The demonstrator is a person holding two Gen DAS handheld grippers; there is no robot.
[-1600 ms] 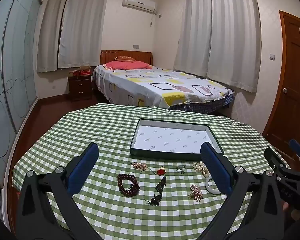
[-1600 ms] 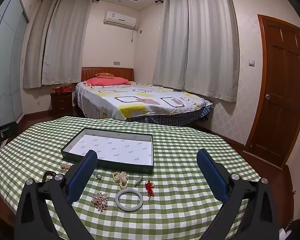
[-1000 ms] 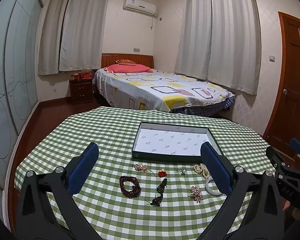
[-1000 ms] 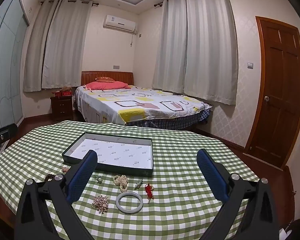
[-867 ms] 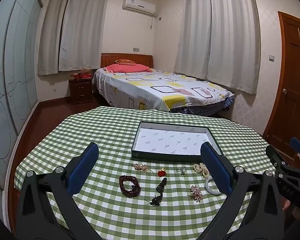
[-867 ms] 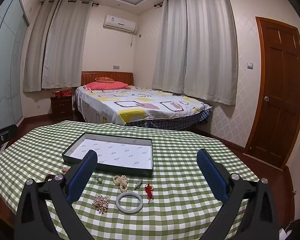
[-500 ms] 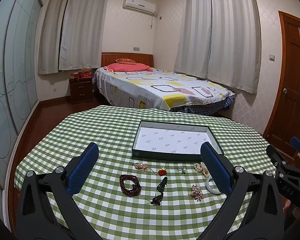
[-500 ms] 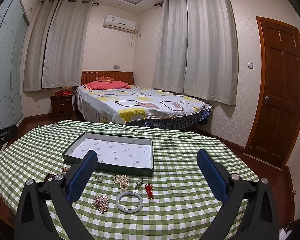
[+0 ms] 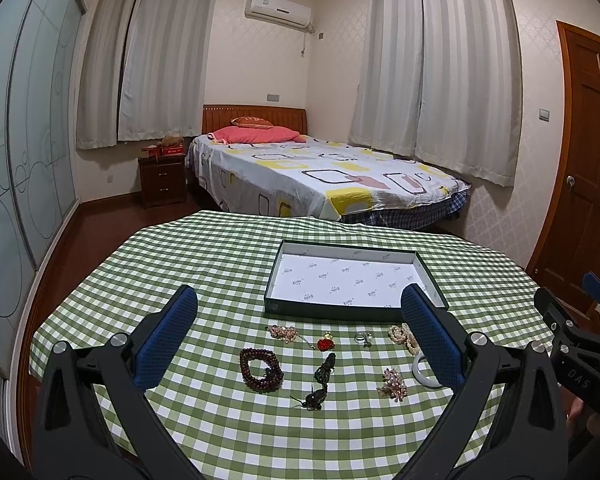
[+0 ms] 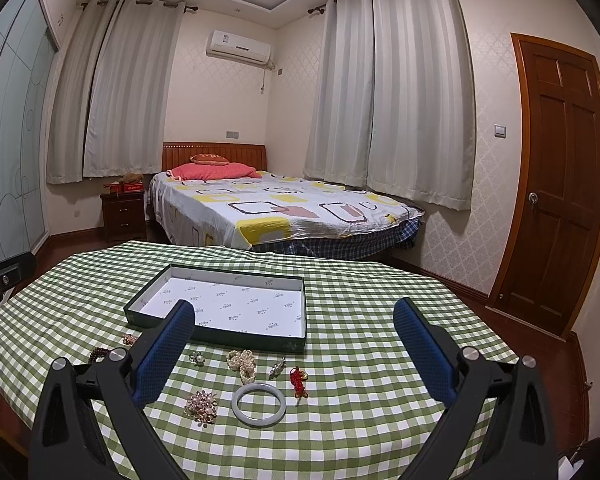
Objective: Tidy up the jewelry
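Note:
A shallow dark green tray point(image 9: 332, 313) point(image 10: 256, 340) with a white lining lies empty on the green checked tablecloth point(image 9: 188, 264). In front of it lie a dark red bead bracelet point(image 9: 261, 369), a red pendant point(image 9: 325, 343), a dark pendant point(image 9: 324, 372), a ring point(image 9: 363, 337), pearls point(image 10: 242, 364), a sparkly brooch point(image 10: 201, 401), a pale bangle point(image 10: 259, 398) and a red knot charm point(image 10: 297, 380). My left gripper point(image 9: 298, 328) and right gripper point(image 10: 294, 344) are both open and empty, held above the table's near edge.
A bed point(image 9: 324, 176) stands beyond the table, with a nightstand point(image 9: 162, 180) to its left. A wooden door point(image 10: 556, 184) is at the right and a glass wardrobe point(image 9: 16, 160) at the left. The right gripper's body point(image 9: 572, 344) shows in the left wrist view.
Both views have shifted only slightly; the table and jewelry sit a little lower in frame than 1.6 s ago. Nothing was taken hold of or moved.

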